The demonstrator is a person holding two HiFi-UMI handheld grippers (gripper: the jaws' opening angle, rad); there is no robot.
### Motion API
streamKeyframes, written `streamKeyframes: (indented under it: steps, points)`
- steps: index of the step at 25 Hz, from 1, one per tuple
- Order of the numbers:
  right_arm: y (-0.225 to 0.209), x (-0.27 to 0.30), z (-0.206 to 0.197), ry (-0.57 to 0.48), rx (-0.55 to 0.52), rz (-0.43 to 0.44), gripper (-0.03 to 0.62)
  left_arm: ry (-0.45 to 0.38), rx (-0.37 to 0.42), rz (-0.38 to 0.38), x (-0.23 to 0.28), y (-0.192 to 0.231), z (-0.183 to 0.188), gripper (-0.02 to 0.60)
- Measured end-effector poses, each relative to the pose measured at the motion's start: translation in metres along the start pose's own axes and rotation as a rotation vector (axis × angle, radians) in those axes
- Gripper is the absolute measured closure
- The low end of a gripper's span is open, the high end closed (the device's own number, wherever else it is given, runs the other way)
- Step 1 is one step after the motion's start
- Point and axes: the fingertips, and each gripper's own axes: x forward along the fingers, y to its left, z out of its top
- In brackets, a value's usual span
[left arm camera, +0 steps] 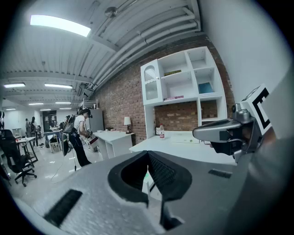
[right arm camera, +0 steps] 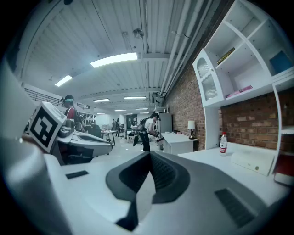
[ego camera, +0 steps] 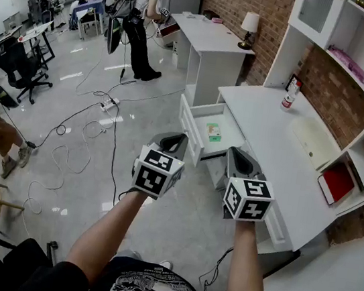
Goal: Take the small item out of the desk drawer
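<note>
1. Both pairs of jaws are clenched and hold nothing. The left gripper [ego camera: 180, 138] and the right gripper [ego camera: 233, 151] hover side by side at the near edge of the open drawer [ego camera: 230, 134]. The small item [ego camera: 214, 132], a green and white packet, lies flat on the drawer bottom, apart from both.
2. We judge that the first risk is to arrive at the item with the jaws shut. They would only push it along the smooth bottom, toward a wall of the drawer.
3. The item looks thin and flat, so the jaws may slide over it or pinch only one edge. It could then drop back into the drawer or onto the floor.
4. The drawer walls leave little room, and a steep approach may knock a jaw on the rim and move the drawer.
5. The white tabletop [ego camera: 272, 131] is to the right of the drawer. It carries a bottle [ego camera: 289, 95] at its far side and a flat white box [ego camera: 312, 142].
6. White shelves stand against a brick wall on the right. On the left, black cables [ego camera: 83, 127] cross a shiny grey floor, and a person [ego camera: 145, 21] stands far away beside a second white desk with a lamp [ego camera: 249, 24].
</note>
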Motion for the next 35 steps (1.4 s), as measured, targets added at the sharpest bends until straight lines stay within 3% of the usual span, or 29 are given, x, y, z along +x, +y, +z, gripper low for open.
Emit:
streamKeyframes:
  steps: [11,23,35]
  points:
    - [-0.008,0.003,-0.017,0.028,0.008,-0.004,0.589,0.009,0.002,-0.015,0.011,-0.007,-0.006,0.577]
    - [-0.013,0.029,-0.021,0.069,-0.004,-0.019,0.457,-0.002,-0.005,-0.04,0.033,0.011,-0.002,0.577]
    - [-0.03,0.106,-0.028,0.141,-0.017,-0.042,0.367,-0.01,-0.028,-0.054,0.094,0.078,0.004,0.577]
